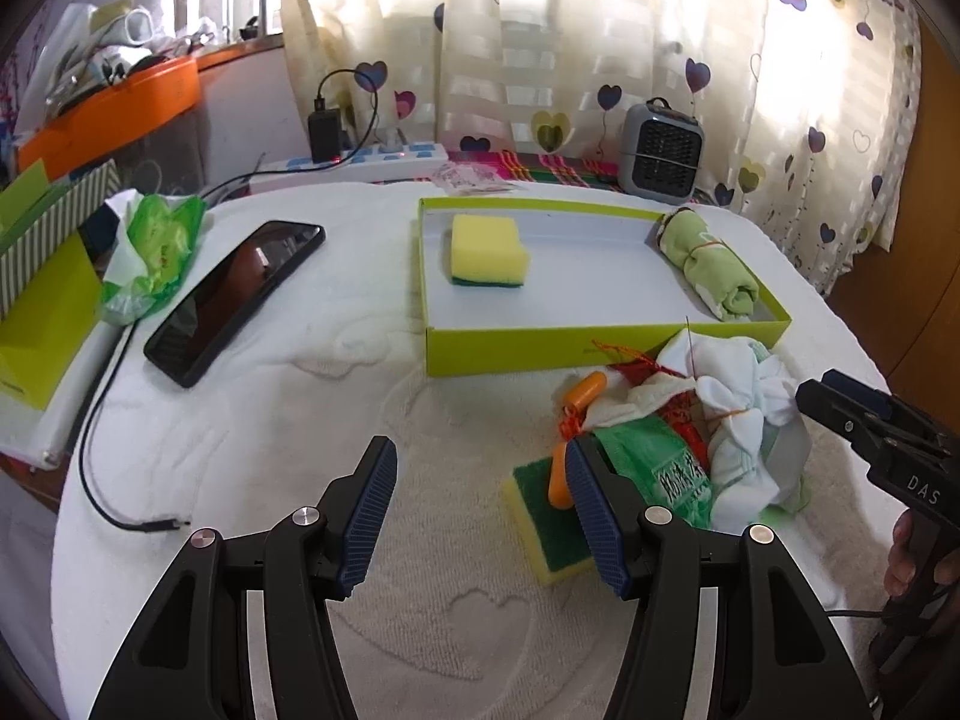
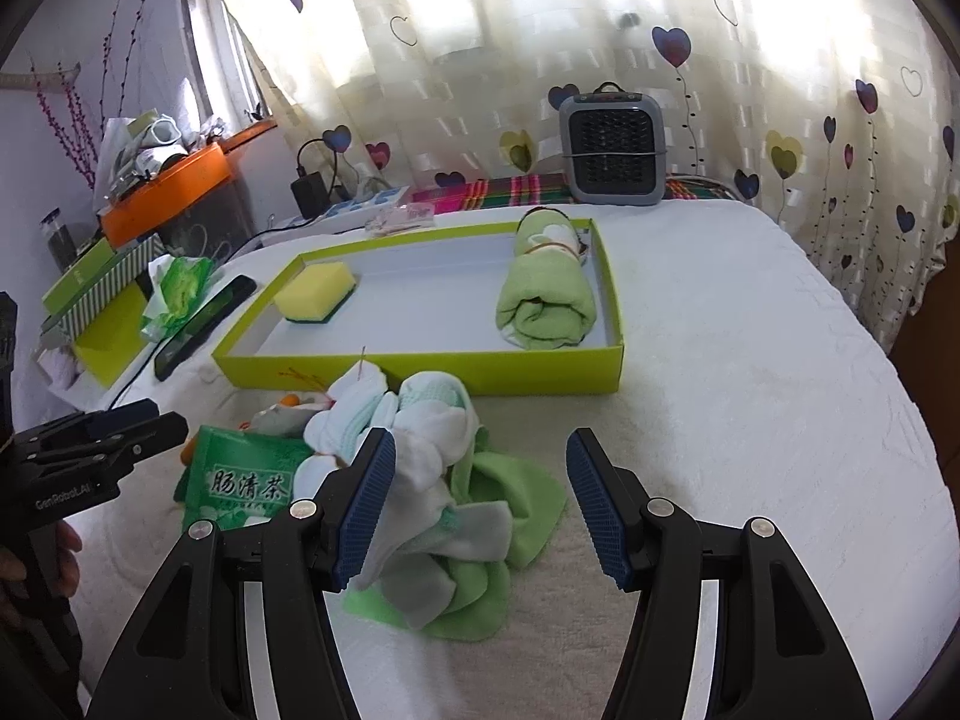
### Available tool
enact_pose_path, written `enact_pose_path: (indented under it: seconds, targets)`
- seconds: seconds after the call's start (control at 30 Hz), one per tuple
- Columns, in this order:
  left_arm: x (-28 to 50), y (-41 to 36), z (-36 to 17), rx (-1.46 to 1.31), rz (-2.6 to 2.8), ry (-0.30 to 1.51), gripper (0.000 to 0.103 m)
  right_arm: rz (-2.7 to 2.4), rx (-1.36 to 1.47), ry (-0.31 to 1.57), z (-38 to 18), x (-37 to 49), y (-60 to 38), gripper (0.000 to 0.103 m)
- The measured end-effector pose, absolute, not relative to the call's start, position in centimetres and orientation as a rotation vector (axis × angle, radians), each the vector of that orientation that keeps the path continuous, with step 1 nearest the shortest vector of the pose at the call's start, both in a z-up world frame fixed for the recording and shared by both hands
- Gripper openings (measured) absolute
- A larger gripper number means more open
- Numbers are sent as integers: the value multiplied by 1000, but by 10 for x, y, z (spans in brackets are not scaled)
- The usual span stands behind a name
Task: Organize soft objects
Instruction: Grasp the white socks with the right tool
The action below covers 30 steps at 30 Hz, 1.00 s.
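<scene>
Lime-green tray (image 2: 420, 369) toward the bed's far edge already held sponge (image 2: 315, 299) and rolled towel (image 2: 546, 306); my left gripper (image 1: 480, 504) and right gripper (image 2: 480, 498), both agape and empty, flanked the unsorted cloth heap (image 2: 444, 516) before it, presumably awaiting sorting.

Daylight is glowing through a cream curtain (image 2: 540, 30) that is hanging across the back, dotted with heart balloons. A white textured cover is lying over the counter (image 2: 750, 360). A small grey heater (image 2: 612, 147) is standing at the far edge on a plaid cloth (image 2: 516, 187). An orange shelf (image 1: 114, 111) is carrying clutter by the window (image 2: 210, 42) on the left, near a white power strip (image 1: 366, 159).
</scene>
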<state>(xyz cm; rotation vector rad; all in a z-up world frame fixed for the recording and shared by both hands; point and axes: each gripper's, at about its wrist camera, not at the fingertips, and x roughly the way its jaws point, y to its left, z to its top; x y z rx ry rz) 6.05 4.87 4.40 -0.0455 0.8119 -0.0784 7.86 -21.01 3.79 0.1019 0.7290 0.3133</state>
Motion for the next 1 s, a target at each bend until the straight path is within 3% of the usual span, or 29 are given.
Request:
enact_pose_path:
  seconds: [0.67,0.83,1.0]
  targets:
    - [52,53,37,-82,-110,830,58,386,127,782,29,97,-194,60]
    - [53,54,36,-90,-121,834,58,405,113,784,28,94,-191,39]
    - [52,54,36,-90,-120,833,58,406,127,777,28,90,-195,33]
